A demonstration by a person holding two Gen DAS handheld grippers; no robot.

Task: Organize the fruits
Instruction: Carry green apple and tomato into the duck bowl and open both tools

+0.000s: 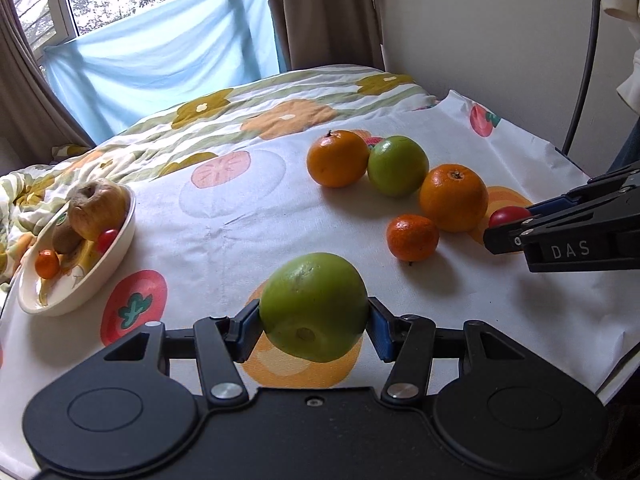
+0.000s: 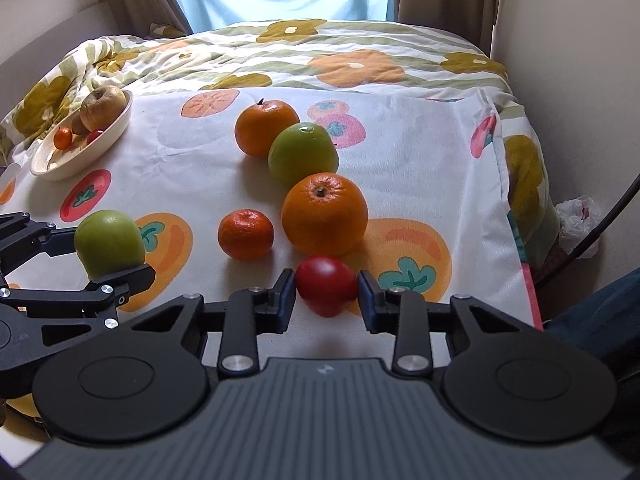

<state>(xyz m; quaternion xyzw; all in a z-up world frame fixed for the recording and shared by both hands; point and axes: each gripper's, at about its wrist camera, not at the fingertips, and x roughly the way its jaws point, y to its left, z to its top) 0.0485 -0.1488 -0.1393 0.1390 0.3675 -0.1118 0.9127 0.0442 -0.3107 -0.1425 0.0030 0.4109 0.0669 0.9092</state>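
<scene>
We see the left gripper (image 1: 314, 326) clenched on a round green apple (image 1: 314, 306), lifted just above the fruit-printed white cloth (image 1: 224, 216). Our right gripper (image 2: 327, 294) grasps a small red tomato (image 2: 326, 290) beside a large orange (image 2: 324, 214). A white oval dish (image 1: 116, 258) at the cloth's left edge holds a wrinkled brown apple (image 1: 98, 208) and smaller fruits

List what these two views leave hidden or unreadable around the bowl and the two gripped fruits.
- Bowl contents: in both views the brown apple covers what lies under it.
- Green apple in the left gripper: its underside is hidden; lift off the cloth unclear.
- Red tomato in the right gripper: the left wrist view shows only a sliver behind the fingers.
</scene>
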